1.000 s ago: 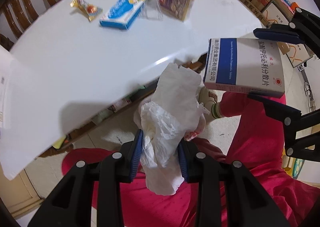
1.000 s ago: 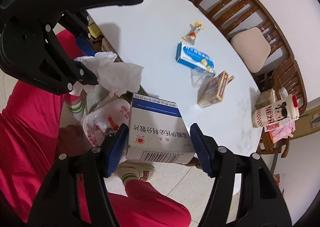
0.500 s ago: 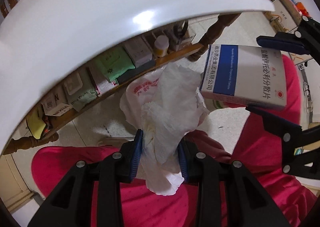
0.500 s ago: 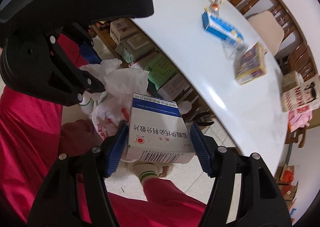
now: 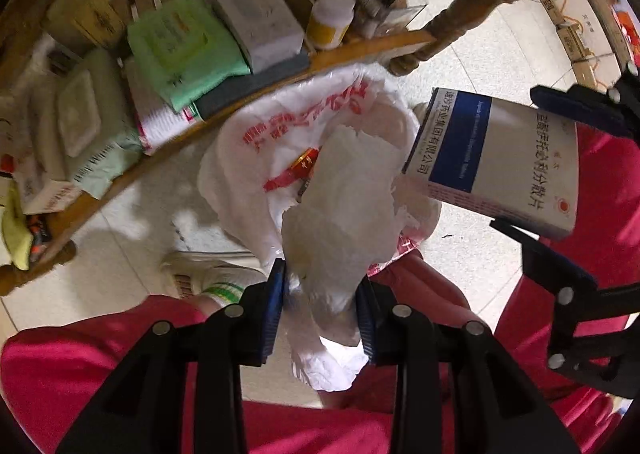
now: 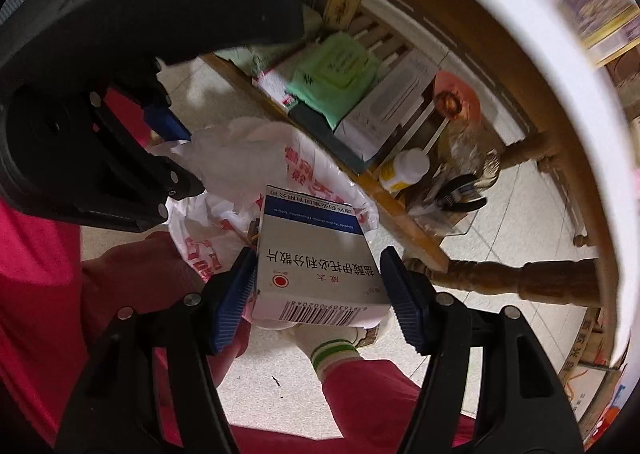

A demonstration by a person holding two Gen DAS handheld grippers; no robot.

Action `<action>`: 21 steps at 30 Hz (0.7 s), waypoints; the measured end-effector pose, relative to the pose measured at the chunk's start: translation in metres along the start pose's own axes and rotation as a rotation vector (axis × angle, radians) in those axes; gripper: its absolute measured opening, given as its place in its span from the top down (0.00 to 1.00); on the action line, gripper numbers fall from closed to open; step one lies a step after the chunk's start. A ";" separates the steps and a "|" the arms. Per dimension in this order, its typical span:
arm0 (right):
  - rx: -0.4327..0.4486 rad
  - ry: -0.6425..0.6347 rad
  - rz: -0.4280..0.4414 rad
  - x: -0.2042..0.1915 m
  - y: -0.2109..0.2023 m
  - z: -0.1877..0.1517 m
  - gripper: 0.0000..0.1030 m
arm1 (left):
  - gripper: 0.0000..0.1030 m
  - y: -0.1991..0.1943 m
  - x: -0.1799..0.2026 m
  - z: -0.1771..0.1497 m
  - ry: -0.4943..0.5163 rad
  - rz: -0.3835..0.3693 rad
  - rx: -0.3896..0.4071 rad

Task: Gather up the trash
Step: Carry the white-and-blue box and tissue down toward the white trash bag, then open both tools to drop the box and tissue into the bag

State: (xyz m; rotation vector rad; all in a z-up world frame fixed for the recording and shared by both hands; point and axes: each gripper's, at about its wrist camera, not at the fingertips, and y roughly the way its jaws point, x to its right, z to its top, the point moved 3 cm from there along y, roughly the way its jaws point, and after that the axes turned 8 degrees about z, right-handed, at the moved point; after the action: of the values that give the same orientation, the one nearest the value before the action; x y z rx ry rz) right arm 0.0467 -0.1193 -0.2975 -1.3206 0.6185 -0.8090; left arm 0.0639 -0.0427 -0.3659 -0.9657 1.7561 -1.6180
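My left gripper is shut on a crumpled white tissue, which hangs over the mouth of a white plastic bag with red print on the floor. My right gripper is shut on a white and blue medicine box; the same medicine box shows at the right of the left wrist view, just above the bag's right rim. In the right wrist view the bag lies right under the box, and the tissue sticks out of the left gripper's fingers.
A person's red trouser legs and a white shoe flank the bag. Beyond it a low wooden shelf under the table holds boxes, green packs and a bottle. The white table edge arcs overhead, a turned table leg at the right.
Both grippers have sunk from table height to below the tabletop, down over the bag on the floor. Each still holds its item; the table top has left the left wrist view.
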 end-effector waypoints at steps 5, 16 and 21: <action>-0.059 0.052 0.021 0.006 0.047 -0.003 0.39 | 0.68 0.034 -0.009 0.010 -0.029 0.016 -0.066; -0.134 0.140 0.077 0.011 0.120 -0.008 0.39 | 0.67 0.088 -0.014 0.030 -0.043 0.011 -0.167; -0.144 0.177 0.117 0.015 0.135 -0.006 0.36 | 0.45 0.099 -0.015 0.031 -0.062 0.018 -0.202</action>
State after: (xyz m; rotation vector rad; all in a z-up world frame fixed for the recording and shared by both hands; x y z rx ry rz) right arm 0.0724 -0.1276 -0.4304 -1.3375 0.9007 -0.8024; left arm 0.0844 -0.0472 -0.4685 -1.0769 1.9061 -1.4044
